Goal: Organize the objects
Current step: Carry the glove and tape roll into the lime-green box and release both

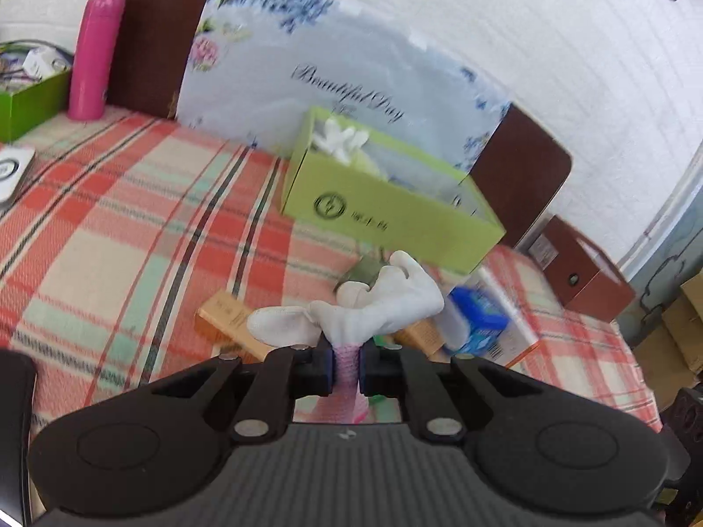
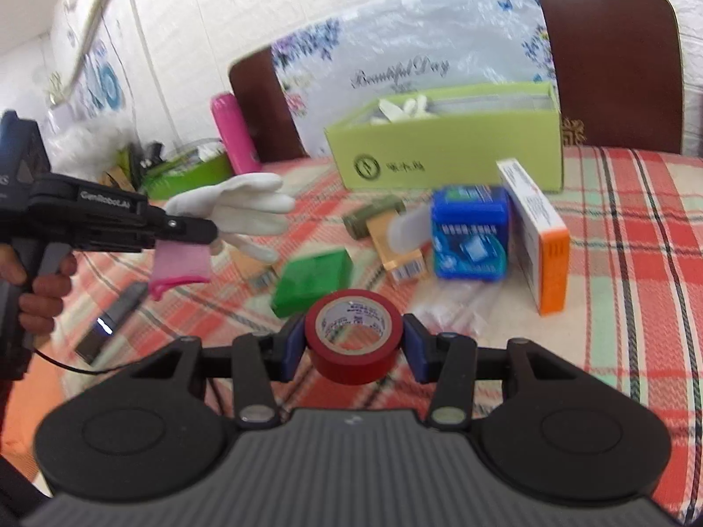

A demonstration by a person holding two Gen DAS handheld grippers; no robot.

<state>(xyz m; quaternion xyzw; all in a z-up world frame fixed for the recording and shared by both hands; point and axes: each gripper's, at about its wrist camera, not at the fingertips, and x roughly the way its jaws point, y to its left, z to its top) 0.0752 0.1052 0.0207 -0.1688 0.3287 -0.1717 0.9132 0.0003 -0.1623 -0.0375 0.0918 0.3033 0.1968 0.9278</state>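
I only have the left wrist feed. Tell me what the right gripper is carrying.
Observer: The right gripper is shut on a roll of red tape, held above the plaid cloth.
Operator: Report what lies just past that tape.
Observer: A green packet lies on the cloth directly beyond it.
Operator: Describe how my glove looks from over there.
Observer: The left gripper pinches the white glove at its pink cuff; the fingers point toward the green box, and the glove hangs clear of the cloth.
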